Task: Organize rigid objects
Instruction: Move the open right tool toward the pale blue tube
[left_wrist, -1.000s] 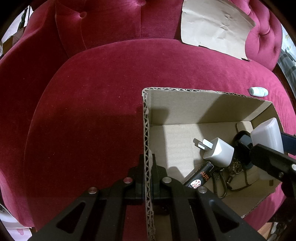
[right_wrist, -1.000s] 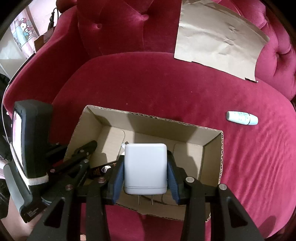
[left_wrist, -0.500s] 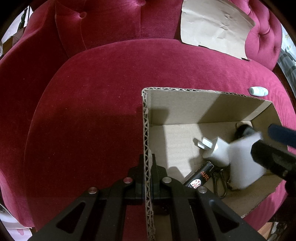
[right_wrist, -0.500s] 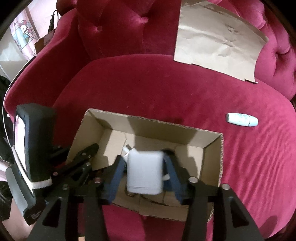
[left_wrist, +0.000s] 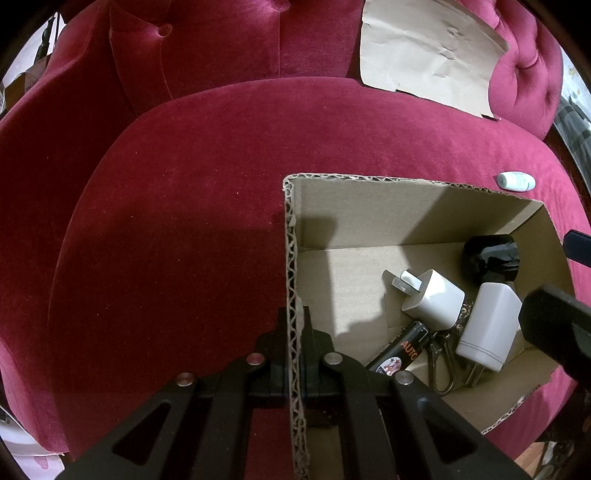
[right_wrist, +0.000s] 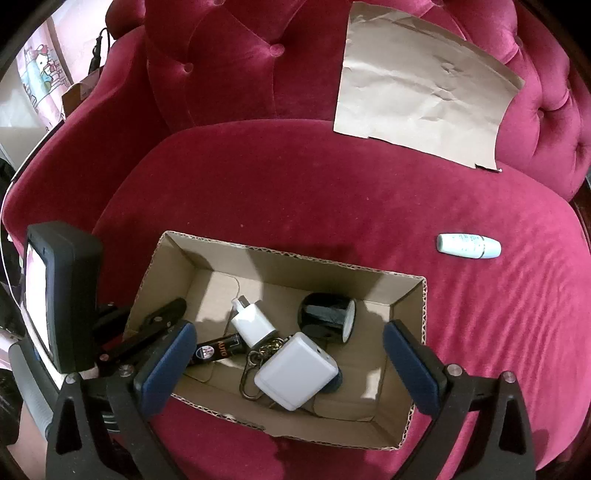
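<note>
— Firstly, the grippers?
— Left gripper (left_wrist: 294, 345) is clamped on the box (right_wrist: 417, 317) wall at 6 o'clock in its own view. Right gripper (right_wrist: 290, 363) is spread wide, holding nothing.
— And the contents?
— Large charger (right_wrist: 297, 371) lies inside at 6 o'clock, on a keyring (right_wrist: 255, 373); small charger (right_wrist: 253, 325) at 11 of it, black cylinder (right_wrist: 325, 319) at 1. A tube (right_wrist: 469, 246) lies on the sofa (right_wrist: 295, 192), at 2 o'clock, apart.
</note>
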